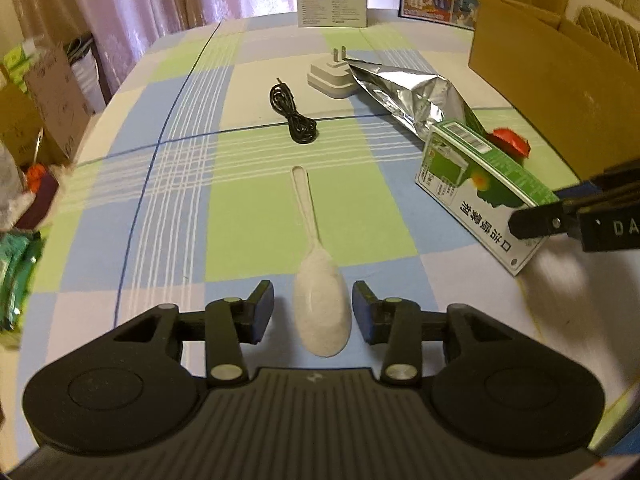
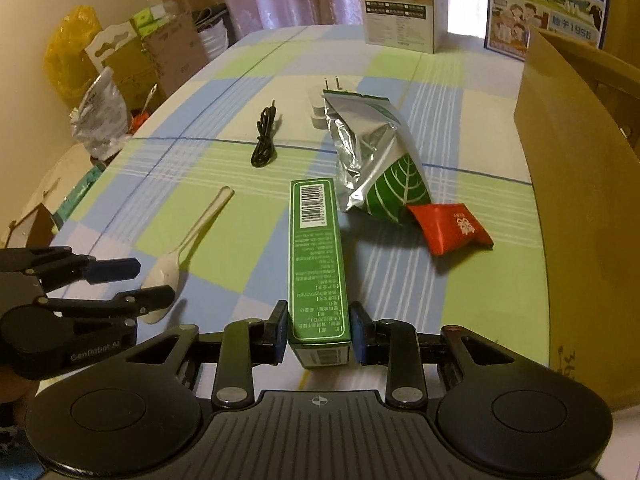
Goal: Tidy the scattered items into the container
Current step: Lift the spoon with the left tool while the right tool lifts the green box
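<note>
Right gripper (image 2: 319,334) squeezes the near end of the light, stiff green box (image 2: 318,264), while left gripper (image 1: 313,312) sits loose around the white spoon (image 1: 320,304).

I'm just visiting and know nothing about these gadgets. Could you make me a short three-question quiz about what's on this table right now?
1. True or false: the right hand-held gripper is clamped on the green box.
2. What lies between the fingers of the left hand-held gripper? A) black cable B) white spoon C) red packet
3. Fill in: the silver foil bag partly hides the white ____.

Key:
1. True.
2. B, the white spoon, not gripped yet.
3. Plug adapter.
</note>
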Tool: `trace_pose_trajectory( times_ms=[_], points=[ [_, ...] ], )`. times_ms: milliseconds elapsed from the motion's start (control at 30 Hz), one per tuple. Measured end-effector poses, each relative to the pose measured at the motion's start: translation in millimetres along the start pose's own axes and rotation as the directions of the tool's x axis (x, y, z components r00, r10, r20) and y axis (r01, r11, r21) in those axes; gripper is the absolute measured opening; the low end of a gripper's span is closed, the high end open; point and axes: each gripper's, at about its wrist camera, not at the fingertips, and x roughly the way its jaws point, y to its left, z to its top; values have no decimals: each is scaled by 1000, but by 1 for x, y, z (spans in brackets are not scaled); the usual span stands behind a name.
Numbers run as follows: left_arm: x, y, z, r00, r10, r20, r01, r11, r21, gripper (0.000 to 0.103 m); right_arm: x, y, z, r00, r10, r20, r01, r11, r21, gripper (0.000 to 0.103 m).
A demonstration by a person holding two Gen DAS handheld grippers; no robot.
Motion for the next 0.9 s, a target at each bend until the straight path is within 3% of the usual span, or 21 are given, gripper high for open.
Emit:
trace_pose_trajectory(
  times_ms=[200,367,433,900],
  points=[
    [8,2,0,1000,-5,-18,5,1000,-5,37,5,-2,-2,1000,-3,4,3,1000,10,33],
    [13,2,1,1000,0,-18,0,1000,-12,36,9,-4,0,1000,-3,5,3,1000,13,46],
    [14,2,2,1000,-7,-14,7,1000,-15,28,9,-3,0,1000,-2,13,2,1000,5,47],
    [-8,6,3,999,-28,22,29,999,-41,27,23,8,9,999,-6,31,8,997,-71,47]
  ],
)
